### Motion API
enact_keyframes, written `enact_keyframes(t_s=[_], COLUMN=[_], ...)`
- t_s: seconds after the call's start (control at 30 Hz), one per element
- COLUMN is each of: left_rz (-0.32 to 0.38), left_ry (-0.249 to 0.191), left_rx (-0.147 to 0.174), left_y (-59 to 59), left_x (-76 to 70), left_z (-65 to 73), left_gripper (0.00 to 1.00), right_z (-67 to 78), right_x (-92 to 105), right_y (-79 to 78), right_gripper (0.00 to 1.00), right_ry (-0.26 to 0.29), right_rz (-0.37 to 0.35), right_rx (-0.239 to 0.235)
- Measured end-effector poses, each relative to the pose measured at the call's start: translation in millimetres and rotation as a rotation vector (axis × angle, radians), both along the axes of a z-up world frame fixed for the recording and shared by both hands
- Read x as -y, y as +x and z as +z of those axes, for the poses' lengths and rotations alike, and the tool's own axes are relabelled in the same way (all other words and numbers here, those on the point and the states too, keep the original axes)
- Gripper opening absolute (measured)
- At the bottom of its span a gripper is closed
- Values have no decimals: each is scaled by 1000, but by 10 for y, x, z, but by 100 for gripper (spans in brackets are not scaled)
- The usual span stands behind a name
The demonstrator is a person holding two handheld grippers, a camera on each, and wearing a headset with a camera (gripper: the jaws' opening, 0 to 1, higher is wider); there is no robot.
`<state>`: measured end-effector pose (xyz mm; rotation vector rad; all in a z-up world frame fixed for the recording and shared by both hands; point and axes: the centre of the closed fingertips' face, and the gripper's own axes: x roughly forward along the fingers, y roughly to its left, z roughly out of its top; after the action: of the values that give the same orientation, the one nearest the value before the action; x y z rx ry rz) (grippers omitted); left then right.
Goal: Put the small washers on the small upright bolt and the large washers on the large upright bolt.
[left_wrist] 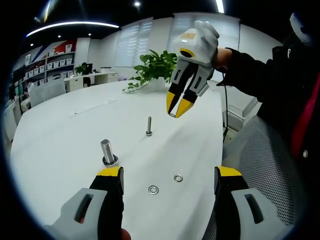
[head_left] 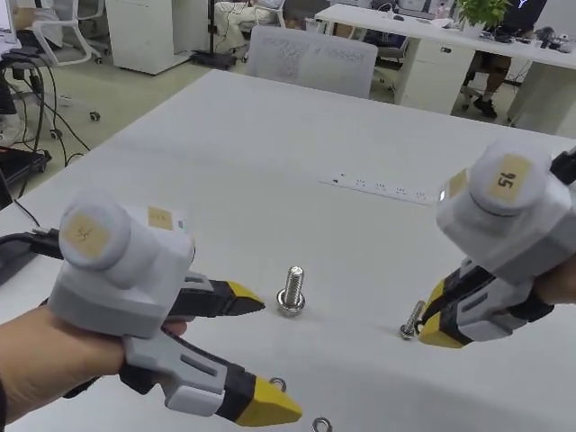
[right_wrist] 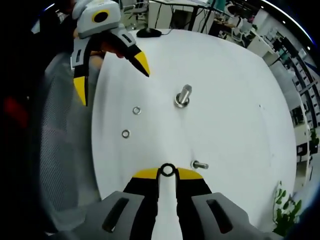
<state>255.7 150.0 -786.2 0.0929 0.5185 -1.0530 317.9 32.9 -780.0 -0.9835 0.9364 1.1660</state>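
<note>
A large bolt (head_left: 292,290) (left_wrist: 107,151) (right_wrist: 183,96) stands upright on the white table (head_left: 234,162). The thinner small bolt (head_left: 412,319) (left_wrist: 149,125) (right_wrist: 199,164) stands to its right. My left gripper (head_left: 261,355) (left_wrist: 169,175) (right_wrist: 111,77) is open and holds nothing, just left of the large bolt. Two loose washers (head_left: 278,384) (left_wrist: 153,189) (right_wrist: 136,110) lie flat near its lower jaw. My right gripper (head_left: 436,328) (left_wrist: 179,109) (right_wrist: 168,175) is shut on a washer (right_wrist: 168,170), right beside the small bolt and above the table.
A white power strip (head_left: 387,189) lies across the table farther back. A grey chair (head_left: 310,58) stands at the far edge. The near table edge runs just below the loose washers. A potted plant (left_wrist: 155,65) sits at the table's end.
</note>
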Motion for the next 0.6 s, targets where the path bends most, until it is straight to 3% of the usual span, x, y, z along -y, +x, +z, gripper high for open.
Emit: enact_keyframes(t_s=[0.6], left_rz=[-13], left_ry=[4], left_rx=[-12], left_y=[-24], left_x=[27], left_z=[-35], left_gripper=[73], right_z=[101], right_x=[202], right_y=[237], right_gripper=[12], right_ry=[12], right_rz=[-72], right_rx=[31])
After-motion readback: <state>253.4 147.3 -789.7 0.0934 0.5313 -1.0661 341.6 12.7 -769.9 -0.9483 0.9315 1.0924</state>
